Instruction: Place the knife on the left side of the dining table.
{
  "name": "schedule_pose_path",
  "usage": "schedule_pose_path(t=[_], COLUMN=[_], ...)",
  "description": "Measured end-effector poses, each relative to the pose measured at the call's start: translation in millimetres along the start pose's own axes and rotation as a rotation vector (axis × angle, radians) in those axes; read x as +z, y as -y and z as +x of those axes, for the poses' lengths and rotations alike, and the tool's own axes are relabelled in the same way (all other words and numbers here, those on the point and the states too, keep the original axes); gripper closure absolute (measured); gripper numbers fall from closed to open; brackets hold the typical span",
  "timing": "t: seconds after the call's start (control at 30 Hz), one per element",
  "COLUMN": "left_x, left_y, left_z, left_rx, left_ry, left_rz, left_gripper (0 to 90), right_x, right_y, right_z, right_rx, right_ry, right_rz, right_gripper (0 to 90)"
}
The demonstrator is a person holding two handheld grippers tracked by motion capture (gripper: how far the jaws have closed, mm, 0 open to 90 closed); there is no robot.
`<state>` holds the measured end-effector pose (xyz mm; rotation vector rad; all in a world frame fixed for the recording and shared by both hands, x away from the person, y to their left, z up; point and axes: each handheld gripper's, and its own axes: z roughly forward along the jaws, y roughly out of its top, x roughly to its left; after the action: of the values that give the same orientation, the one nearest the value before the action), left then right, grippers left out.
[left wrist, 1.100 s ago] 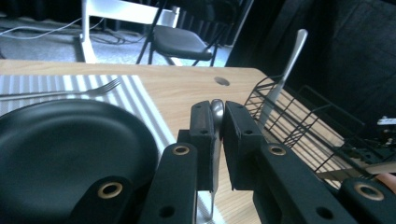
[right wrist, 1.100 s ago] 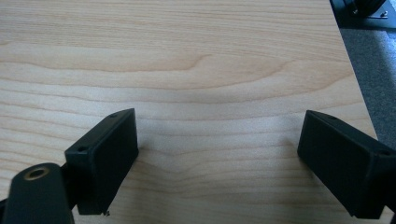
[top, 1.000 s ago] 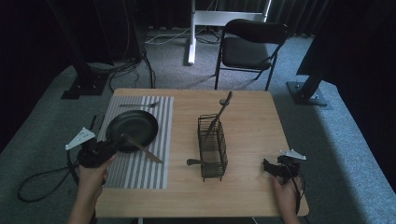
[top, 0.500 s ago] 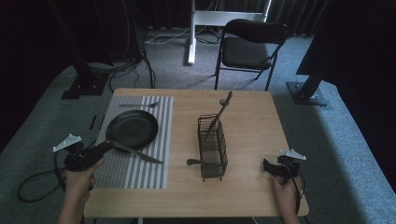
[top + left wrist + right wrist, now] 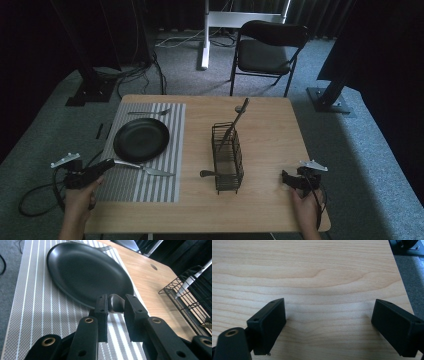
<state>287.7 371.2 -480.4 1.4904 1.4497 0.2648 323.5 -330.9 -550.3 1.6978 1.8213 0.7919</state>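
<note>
Knife [image 5: 145, 169] lies on the striped placemat [image 5: 165, 145] directly ahead of the left tool [image 5: 107, 164], its handle end toward that tool and its blade pointing away, toward the wire rack [image 5: 227, 159]. In the left gripper view the rounded end of the handle [image 5: 115, 303] sits in the gap between the two black jaws of the left tool [image 5: 115, 305], right at their tips. The jaws have just been opening a little and stand narrowly apart, with a sliver of space showing on each side of the handle, so the pads do not press on it. Just beyond the tips of the left tool, past the knife, rests the black plate [image 5: 141, 138], also on the placemat; a fork [image 5: 148, 112] lies on the far side of the plate from the tool. The left tool itself hangs at the near left edge of the worktop [image 5: 270, 130], held in the person's left hand [image 5: 79, 197].

The right tool [image 5: 283, 178] rests low at the near right corner of the worktop, pointing toward the wire rack, well apart from it. In the right gripper view its jaws [image 5: 328, 326] stand wide apart over bare wood, with nothing between them. The wire rack, between the two tools, holds one utensil [image 5: 235, 119] leaning upright from its far end, and another handle [image 5: 209, 174] sticks out of its near end on the side facing the left tool.
</note>
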Motion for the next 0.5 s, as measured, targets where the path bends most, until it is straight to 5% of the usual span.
schedule_pose_path(t=[0.5], left_x=[19.6], left_y=[24.3], left_z=[42.9], left_rx=[-0.072], left_ry=[0.030], left_rz=[0.026], left_gripper=[69.5], right_x=[0.0], right_y=[0.0], right_z=[0.0], right_rx=[0.000], right_ry=[0.000], right_rz=[0.000], right_gripper=[11.4])
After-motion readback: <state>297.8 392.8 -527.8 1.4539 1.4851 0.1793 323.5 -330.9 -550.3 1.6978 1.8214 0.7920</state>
